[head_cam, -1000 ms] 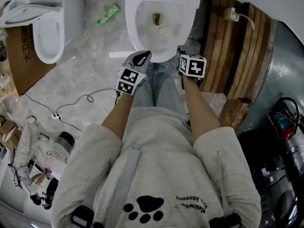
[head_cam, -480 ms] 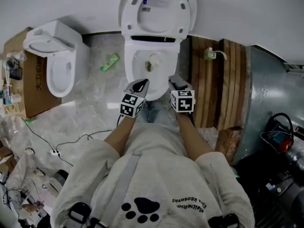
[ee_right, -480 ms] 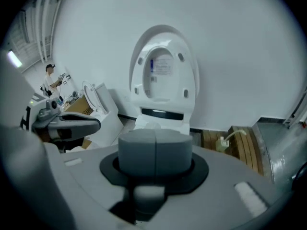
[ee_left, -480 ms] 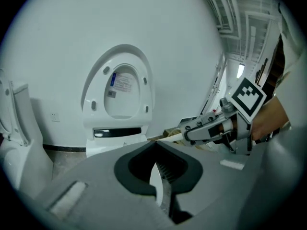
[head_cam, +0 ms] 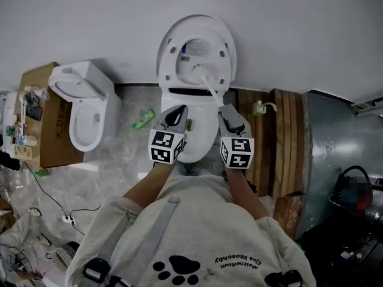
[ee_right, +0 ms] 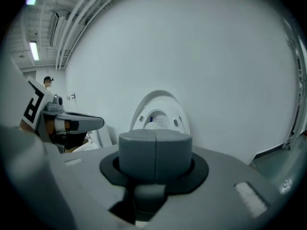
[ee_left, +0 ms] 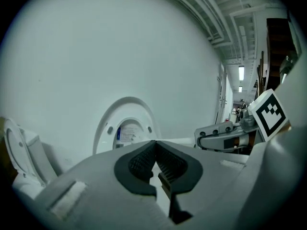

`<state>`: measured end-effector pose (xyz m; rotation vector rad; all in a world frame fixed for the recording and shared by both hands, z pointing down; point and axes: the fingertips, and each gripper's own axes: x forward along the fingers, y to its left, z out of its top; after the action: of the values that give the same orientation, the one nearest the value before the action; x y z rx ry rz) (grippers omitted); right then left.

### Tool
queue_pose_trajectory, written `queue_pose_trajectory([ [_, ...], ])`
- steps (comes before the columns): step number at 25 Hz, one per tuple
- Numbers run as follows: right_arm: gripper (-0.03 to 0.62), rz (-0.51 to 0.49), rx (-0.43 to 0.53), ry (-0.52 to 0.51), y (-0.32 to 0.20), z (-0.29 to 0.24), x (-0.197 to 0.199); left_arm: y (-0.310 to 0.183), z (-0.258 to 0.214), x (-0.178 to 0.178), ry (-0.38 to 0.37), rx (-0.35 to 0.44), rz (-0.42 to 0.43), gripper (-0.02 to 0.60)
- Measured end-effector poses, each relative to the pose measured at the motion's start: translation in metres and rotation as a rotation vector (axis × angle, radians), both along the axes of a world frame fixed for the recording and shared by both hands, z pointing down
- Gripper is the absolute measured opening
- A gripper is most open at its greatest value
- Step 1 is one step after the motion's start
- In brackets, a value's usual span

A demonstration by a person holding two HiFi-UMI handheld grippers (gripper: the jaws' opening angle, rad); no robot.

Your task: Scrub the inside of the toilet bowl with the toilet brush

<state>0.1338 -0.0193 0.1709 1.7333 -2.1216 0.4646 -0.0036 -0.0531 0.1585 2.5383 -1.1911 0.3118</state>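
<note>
White plastic fills my feed. The toilet brush [head_cam: 208,82], a thin pale handle with a pale head, slants up and to the left from the tips of the right gripper [head_cam: 226,107]. Its head lies over the inner face of the upright lid [head_cam: 196,43], above the toilet bowl [head_cam: 198,149] rather than inside it.

In the right gripper view [ee_right: 155,150], the grey pads press together into one block with only a seam between them, clamped on the brush. A whitish lump, the brush head [ee_right: 153,122], shows just above the block against the lid. The point where the pads pinch the handle does not show there.

The left gripper [head_cam: 178,111] hangs over the bowl's left rim. Its own view [ee_left: 155,145] shows the ribbed dark pads meeting at the tips with nothing between them.

Both grippers and their marker cubes cover most of the bowl from the head view, so I cannot read its inside. I also cannot tell whether the bristles touch the lid.

A second toilet [head_cam: 90,109] stands to the left beside a cardboard box [head_cam: 45,130]. Wooden planks [head_cam: 281,136] lie to the right.
</note>
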Motion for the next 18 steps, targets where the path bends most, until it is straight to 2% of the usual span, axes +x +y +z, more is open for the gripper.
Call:
queue_pose_trajectory([
  [4, 0.149, -0.007, 0.158, 0.040, -0.018, -0.060, 0.005, -0.008, -0.065, 0.009, 0.025, 0.162, 0.002, -0.006],
  [7, 0.149, -0.001, 0.278, 0.074, -0.021, -0.103, 0.009, -0.008, -0.111, 0.014, 0.009, 0.317, -0.009, -0.006],
  [9, 0.149, -0.006, 0.334, 0.095, -0.020, -0.127, 0.012, -0.004, -0.136, 0.016, 0.006, 0.391, -0.022, -0.006],
  [13, 0.149, -0.015, 0.406, 0.098, -0.014, -0.158, 0.015, 0.001, -0.155, 0.022, 0.014, 0.445, -0.023, -0.006],
  [18, 0.149, -0.027, 0.442, 0.096, -0.007, -0.172, 0.016, 0.004, -0.150, 0.025, 0.009, 0.425, -0.024, -0.006],
])
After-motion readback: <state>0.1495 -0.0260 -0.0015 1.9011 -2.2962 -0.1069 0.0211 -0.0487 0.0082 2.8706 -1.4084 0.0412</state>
